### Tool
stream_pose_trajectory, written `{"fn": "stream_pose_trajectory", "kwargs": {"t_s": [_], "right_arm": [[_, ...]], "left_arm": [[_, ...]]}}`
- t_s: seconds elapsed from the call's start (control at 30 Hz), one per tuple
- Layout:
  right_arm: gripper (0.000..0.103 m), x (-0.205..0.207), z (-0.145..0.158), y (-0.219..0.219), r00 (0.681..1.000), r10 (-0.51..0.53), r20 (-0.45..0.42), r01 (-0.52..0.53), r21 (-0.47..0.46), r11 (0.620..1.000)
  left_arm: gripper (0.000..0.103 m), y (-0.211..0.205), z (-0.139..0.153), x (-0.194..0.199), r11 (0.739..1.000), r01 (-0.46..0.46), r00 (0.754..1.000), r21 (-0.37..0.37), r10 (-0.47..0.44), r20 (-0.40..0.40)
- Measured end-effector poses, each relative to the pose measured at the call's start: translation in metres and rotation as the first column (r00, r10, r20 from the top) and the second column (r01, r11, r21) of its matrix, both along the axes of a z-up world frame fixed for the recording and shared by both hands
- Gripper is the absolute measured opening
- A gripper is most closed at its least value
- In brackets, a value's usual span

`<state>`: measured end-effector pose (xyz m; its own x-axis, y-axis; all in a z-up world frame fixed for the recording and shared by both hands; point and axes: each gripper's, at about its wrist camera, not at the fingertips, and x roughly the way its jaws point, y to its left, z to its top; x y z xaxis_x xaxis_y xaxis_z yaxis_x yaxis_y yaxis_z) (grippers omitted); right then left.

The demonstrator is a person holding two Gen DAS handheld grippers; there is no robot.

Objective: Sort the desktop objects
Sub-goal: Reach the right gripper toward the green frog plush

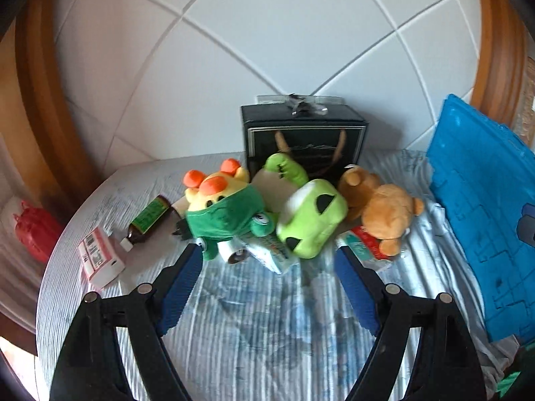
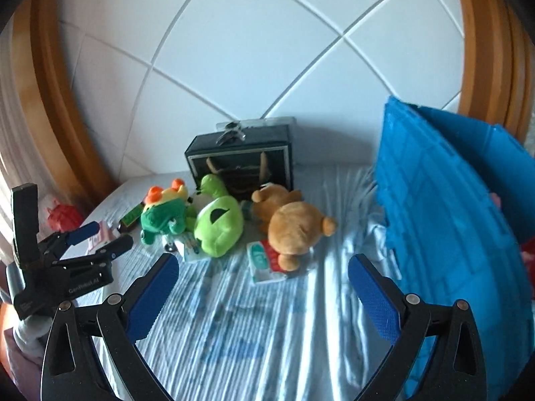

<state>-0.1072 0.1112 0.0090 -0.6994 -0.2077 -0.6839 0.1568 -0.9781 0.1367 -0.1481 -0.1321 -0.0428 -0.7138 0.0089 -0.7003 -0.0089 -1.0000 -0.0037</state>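
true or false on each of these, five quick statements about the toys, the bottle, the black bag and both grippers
1. The brown teddy bear lies right of the lime green plush. True.
2. The left gripper is clamped on the brown bottle. False: it is open and holds nothing; the bottle lies apart on the striped sheet.
3. The black gift bag stands behind the toys. True.
4. The right gripper holds the teddy bear. False: its jaws stand wide and empty.
5. The blue crate is left of the toys. False: it is on their right.
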Motion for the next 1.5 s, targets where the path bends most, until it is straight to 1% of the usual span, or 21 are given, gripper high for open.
{"fn": "stream_pose_trajectory", "kwargs": {"t_s": [0.17,0.33,0.5,0.57,0.6,0.63,0.67,0.77,0.83,0.87,0.9,0.93,0.97,1.03,1.1,1.17,1.27,1.37,1.4,1.43,1.5], "right_arm": [[0.103,-0.068,-0.048,-0.038,0.992,0.023,0.127,-0.020,-0.022,1.000],[0.103,-0.137,-0.090,-0.068,0.976,0.041,0.216,-0.038,-0.021,0.999],[0.103,-0.201,-0.118,-0.093,0.969,0.043,0.245,-0.046,0.010,0.999],[0.103,-0.223,-0.128,-0.104,0.967,0.042,0.253,-0.045,0.006,0.999],[0.103,-0.233,-0.133,-0.109,0.965,0.040,0.258,-0.044,0.008,0.999],[0.103,-0.243,-0.140,-0.114,0.964,0.035,0.264,-0.039,0.012,0.999],[0.103,-0.253,-0.150,-0.119,0.960,0.027,0.278,-0.033,0.017,0.999],[0.103,-0.271,-0.187,-0.130,0.932,0.027,0.362,-0.038,0.022,0.999],[0.102,-0.266,-0.208,-0.131,0.902,0.077,0.424,-0.069,-0.034,0.997],[0.097,-0.259,-0.212,-0.130,0.891,0.107,0.440,-0.090,-0.060,0.994],[0.090,-0.249,-0.212,-0.130,0.888,0.134,0.439,-0.116,-0.069,0.991],[0.079,-0.238,-0.207,-0.130,0.891,0.157,0.426,-0.144,-0.061,0.988],[0.074,-0.227,-0.201,-0.130,0.892,0.173,0.418,-0.173,-0.038,0.984],[0.070,-0.201,-0.192,-0.128,0.886,0.209,0.414,-0.227,-0.005,0.974],[0.069,-0.176,-0.186,-0.123,0.876,0.235,0.422,-0.259,0.001,0.966],[0.068,-0.149,-0.182,-0.114,0.858,0.267,0.440,-0.288,-0.019,0.957],[0.067,-0.109,-0.172,-0.104,0.830,0.325,0.452,-0.370,0.011,0.929],[0.068,-0.080,-0.159,-0.089,0.810,0.353,0.469,-0.430,0.066,0.900],[0.069,-0.075,-0.156,-0.080,0.814,0.338,0.473,-0.430,0.099,0.897],[0.074,-0.075,-0.154,-0.073,0.824,0.313,0.471,-0.415,0.128,0.901],[0.078,-0.080,-0.152,-0.054,0.867,0.212,0.452,-0.325,0.188,0.927]], "left_arm": [[0.081,-0.048,-0.031,-0.049,0.996,-0.077,0.994,0.040,0.074,0.076],[0.081,-0.062,-0.054,-0.121,0.994,-0.102,0.987,0.047,0.096,0.129],[0.081,-0.064,-0.085,-0.197,0.991,-0.135,0.973,0.010,0.130,0.192],[0.081,-0.063,-0.104,-0.220,0.989,-0.147,0.963,0.010,0.141,0.232],[0.081,-0.063,-0.112,-0.226,0.990,-0.139,0.959,0.030,0.127,0.253],[0.085,-0.061,-0.121,-0.230,0.991,-0.130,0.956,0.042,0.114,0.271],[0.089,-0.057,-0.126,-0.232,0.993,-0.119,0.956,0.017,0.110,0.272],[0.091,-0.043,-0.136,-0.217,0.994,-0.056,0.961,-0.093,0.079,0.264],[0.092,-0.043,-0.138,-0.198,0.989,-0.039,0.964,-0.141,0.074,0.255],[0.092,-0.046,-0.139,-0.187,0.988,-0.035,0.964,-0.152,0.074,0.256],[0.092,-0.049,-0.139,-0.175,0.985,-0.034,0.964,-0.168,0.076,0.253],[0.092,-0.053,-0.138,-0.162,0.983,-0.039,0.965,-0.182,0.084,0.250],[0.092,-0.059,-0.138,-0.149,0.980,-0.048,0.962,-0.192,0.097,0.256],[0.092,-0.071,-0.137,-0.125,0.976,-0.073,0.956,-0.207,0.128,0.265],[0.092,-0.084,-0.139,-0.099,0.977,-0.082,0.944,-0.195,0.139,0.298],[0.092,-0.095,-0.143,-0.076,0.981,-0.099,0.930,-0.170,0.151,0.334],[0.092,-0.098,-0.132,-0.039,0.980,-0.123,0.940,-0.154,0.165,0.298],[0.092,-0.089,-0.115,-0.006,0.992,-0.111,0.957,-0.066,0.124,0.260],[0.092,-0.080,-0.109,0.002,0.995,-0.090,0.964,-0.035,0.096,0.248],[0.092,-0.070,-0.104,0.010,0.997,-0.069,0.968,-0.015,0.071,0.241],[0.092,-0.045,-0.098,0.013,1.000,-0.018,0.973,0.017,0.014,0.229]]}}
